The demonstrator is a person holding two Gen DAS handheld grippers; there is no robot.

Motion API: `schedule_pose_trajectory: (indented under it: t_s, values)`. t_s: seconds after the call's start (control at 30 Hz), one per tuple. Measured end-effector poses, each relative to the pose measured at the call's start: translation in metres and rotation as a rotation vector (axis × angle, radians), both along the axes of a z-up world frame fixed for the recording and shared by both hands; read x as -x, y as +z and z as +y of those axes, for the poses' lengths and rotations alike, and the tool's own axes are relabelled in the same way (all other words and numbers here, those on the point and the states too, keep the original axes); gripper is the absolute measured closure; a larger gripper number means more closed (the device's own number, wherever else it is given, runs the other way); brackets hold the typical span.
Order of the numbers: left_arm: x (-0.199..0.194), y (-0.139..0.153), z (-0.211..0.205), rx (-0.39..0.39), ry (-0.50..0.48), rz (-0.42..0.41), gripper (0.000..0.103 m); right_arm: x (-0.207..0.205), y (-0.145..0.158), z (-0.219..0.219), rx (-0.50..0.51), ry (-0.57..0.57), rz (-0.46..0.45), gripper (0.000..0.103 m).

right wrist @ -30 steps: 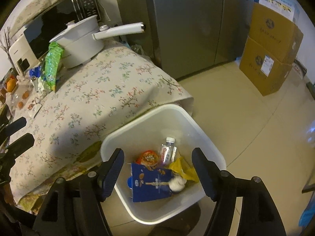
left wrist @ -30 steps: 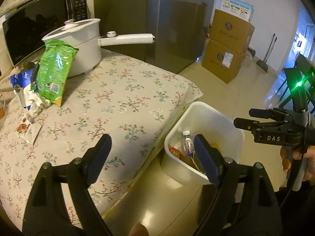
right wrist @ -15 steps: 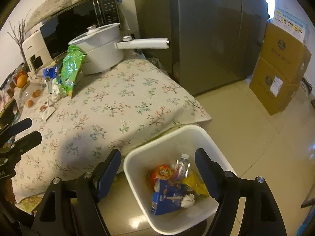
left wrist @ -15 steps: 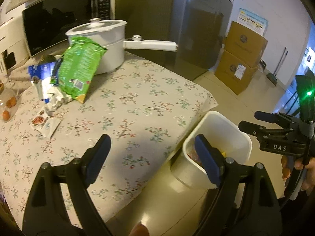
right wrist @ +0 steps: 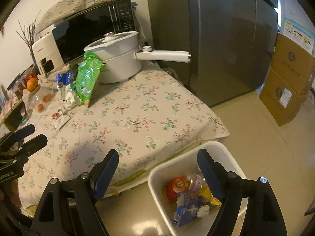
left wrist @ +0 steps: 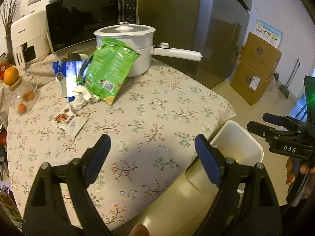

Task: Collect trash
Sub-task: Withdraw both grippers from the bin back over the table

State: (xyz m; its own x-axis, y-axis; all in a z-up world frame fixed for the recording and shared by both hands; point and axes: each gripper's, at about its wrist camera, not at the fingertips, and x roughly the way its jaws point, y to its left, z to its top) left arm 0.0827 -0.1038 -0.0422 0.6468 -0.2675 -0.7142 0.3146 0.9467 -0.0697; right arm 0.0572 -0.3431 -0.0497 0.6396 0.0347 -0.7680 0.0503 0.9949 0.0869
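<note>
the flowered table (left wrist: pixel 157 106) is still holding trash: the green bag (left wrist: pixel 110 72) is leaning on the white pot (left wrist: pixel 133 45), above the crumpled paper (left wrist: pixel 82 99). the bin (right wrist: pixel 189 157) is sitting off the table's corner. both grippers, left gripper (left wrist: pixel 152 154) and right gripper (right wrist: pixel 158 168), are gaping empty, the right's jaws just widening; approaching the bag low and square is looking wise

The desk (left wrist: pixel 161 106) wears a cream cloth sprigged with red and green flowers. Beside the white pot (left wrist: pixel 126 47) leans a bright green bag (left wrist: pixel 110 72). Below the desk's corner, the bin (right wrist: pixel 157 179) is white, holding orange, blue and yellow wrappers.
</note>
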Motion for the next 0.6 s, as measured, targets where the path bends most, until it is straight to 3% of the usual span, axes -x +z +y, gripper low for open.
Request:
schedule_pose_trajectory:
  t_s: [0.37,0.5,0.6]
  values:
    - [-0.014,0.001,0.03,-0.005,0.065,-0.006,0.015,-0.024,0.008,0.039,-0.014,0.044,-0.031,0.018]
    - [-0.021,-0.001,0.042,-0.021,0.091,-0.009,0.007,-0.035,0.007,0.056,-0.021,0.063,-0.033,0.018]
    - [-0.026,-0.002,0.051,-0.029,0.11,-0.015,0.006,-0.044,0.006,0.07,-0.017,0.08,-0.032,0.017]
